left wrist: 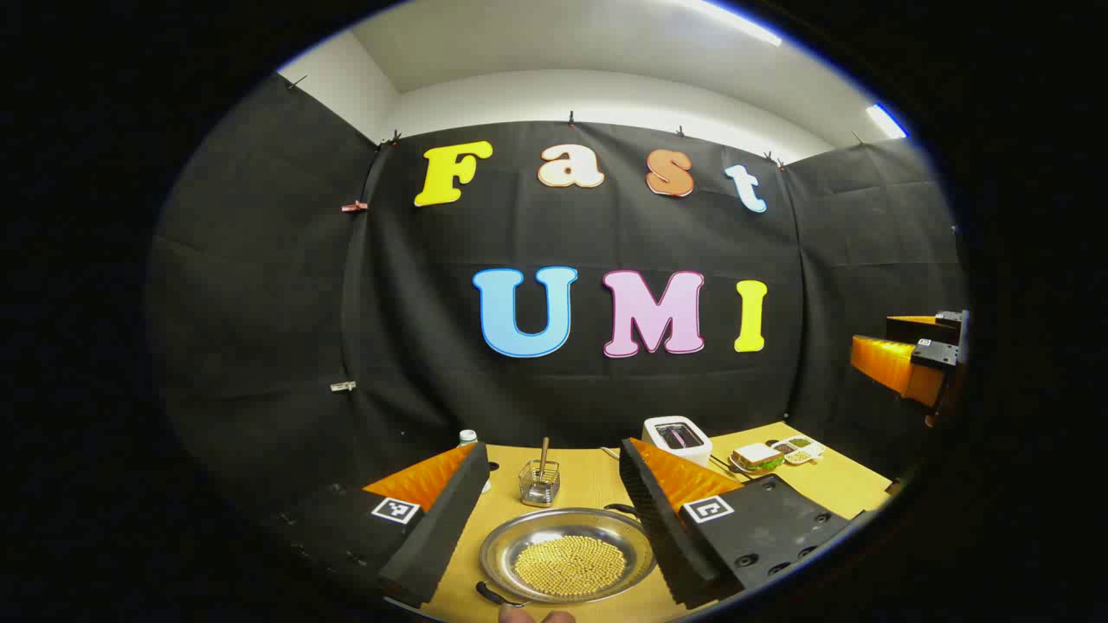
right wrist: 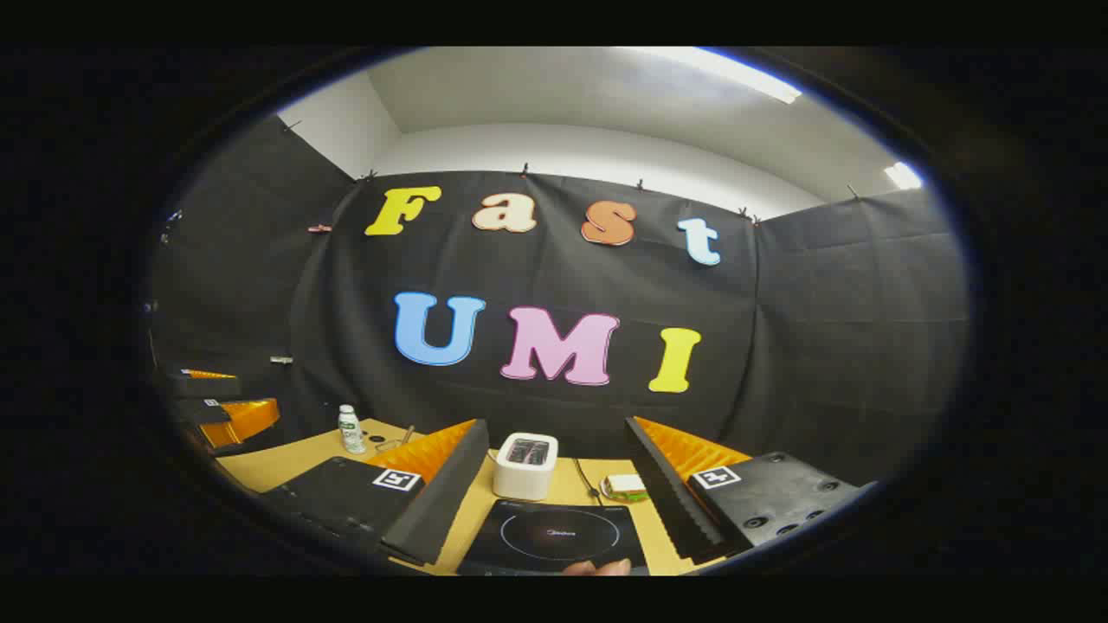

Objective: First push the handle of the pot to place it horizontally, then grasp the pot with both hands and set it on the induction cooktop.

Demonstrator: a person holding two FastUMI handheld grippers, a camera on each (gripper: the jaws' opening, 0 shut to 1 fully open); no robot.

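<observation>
Left gripper (left wrist: 554, 510) jaws wide apart over a round shiny steel pot (left wrist: 567, 554) filled with small yellow beads (left wrist: 570, 565), near on the wooden table (left wrist: 853, 484). Right gripper (right wrist: 554, 493) jaws also apart, above the flat black glass induction cooktop (right wrist: 554, 536); white boxy toaster (right wrist: 525, 465) just behind.

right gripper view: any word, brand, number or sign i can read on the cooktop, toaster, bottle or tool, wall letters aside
induction cooktop: small brand mark inside the ring, too blurred to read
bottle: label too small to read
toaster: no readable text
right tool: a square marker on each finger, a black-and-white pattern, no words
</observation>
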